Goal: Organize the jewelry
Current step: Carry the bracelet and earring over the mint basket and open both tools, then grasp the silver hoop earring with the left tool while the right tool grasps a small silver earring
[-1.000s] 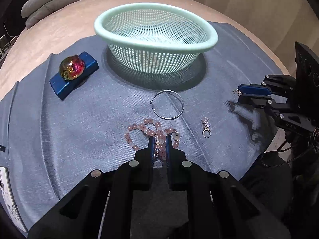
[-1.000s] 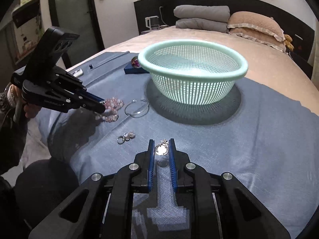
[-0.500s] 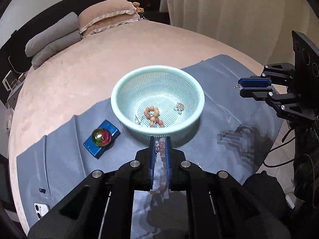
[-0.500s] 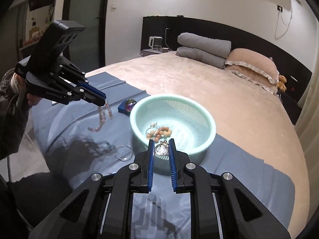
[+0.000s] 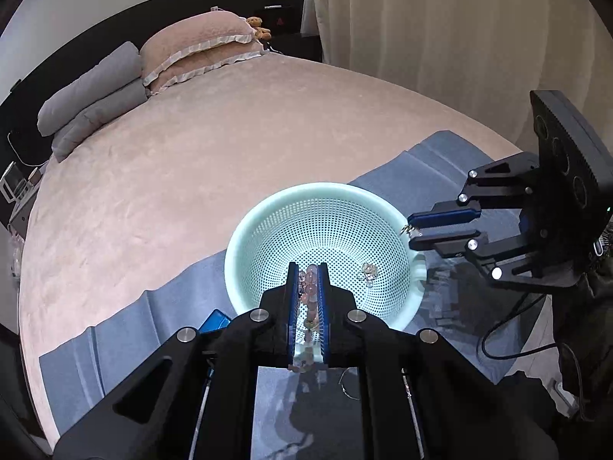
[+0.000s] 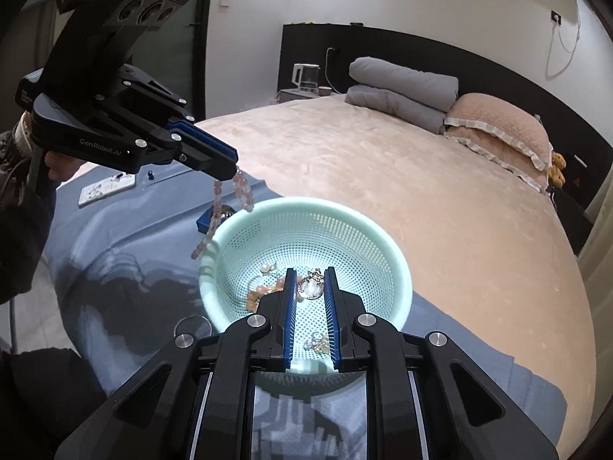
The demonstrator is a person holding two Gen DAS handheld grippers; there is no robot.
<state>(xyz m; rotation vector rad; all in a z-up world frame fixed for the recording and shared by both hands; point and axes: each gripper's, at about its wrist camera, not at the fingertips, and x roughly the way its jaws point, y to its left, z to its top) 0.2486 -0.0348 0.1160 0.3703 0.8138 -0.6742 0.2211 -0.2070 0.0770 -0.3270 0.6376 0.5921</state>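
A mint green mesh basket stands on a blue-grey cloth on the bed. My left gripper is shut on a pink bead bracelet, which hangs over the basket's near rim. My right gripper is shut on a round silver pendant above the basket. An orange bead bracelet and small earrings lie in the basket.
A blue box with a coloured gem sits on the cloth beside the basket. A silver hoop lies on the cloth. A phone lies at the cloth's far corner. Pillows are at the headboard.
Both grippers have risen and moved over the basket, the left carrying the pink bracelet, the right the pendant. The basket now sits directly below both.
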